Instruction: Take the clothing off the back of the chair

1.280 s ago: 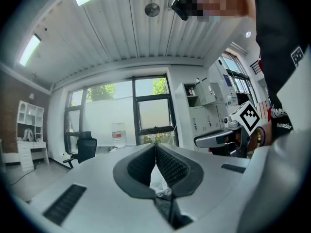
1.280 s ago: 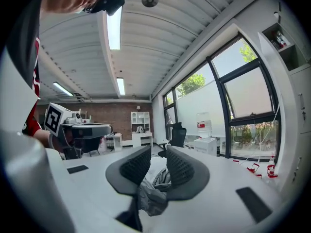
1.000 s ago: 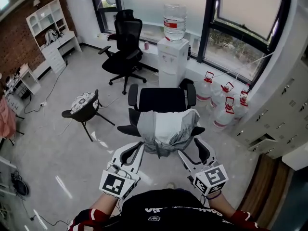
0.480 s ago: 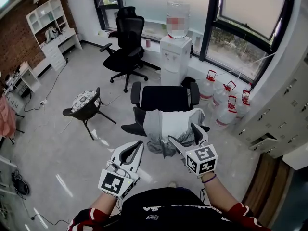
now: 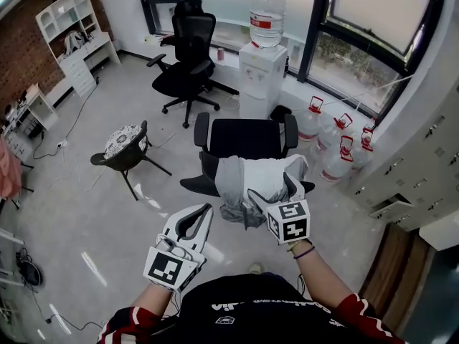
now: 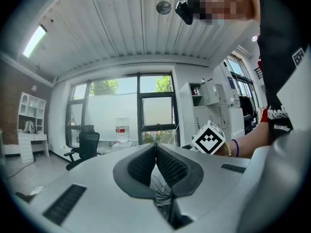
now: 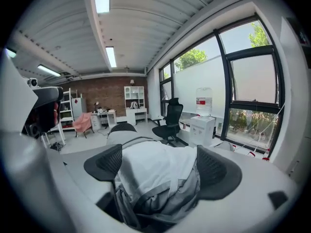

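A grey-and-white piece of clothing (image 5: 247,185) hangs over the back of a black office chair (image 5: 244,136) straight ahead of me. My right gripper (image 5: 272,187) reaches onto the cloth's right side. Its jaws are opening wide and stand either side of a bunch of the clothing (image 7: 158,171) without pressing on it. My left gripper (image 5: 206,208) hangs just left of the cloth's lower hem, pointing level. Its pads (image 6: 167,166) meet at the tips with nothing between them, and the clothing (image 6: 160,191) shows beyond and below them.
Behind the chair stand a white water dispenser (image 5: 262,77) and a second black office chair (image 5: 188,63). A small chair with a patterned cushion (image 5: 123,145) is to the left. Several water jugs (image 5: 337,153) line the window wall, with lockers (image 5: 423,170) on the right.
My right gripper has moved forward and leftwards from beside the chair onto the clothing, and its jaws have spread wider. My left gripper has shifted only a little.
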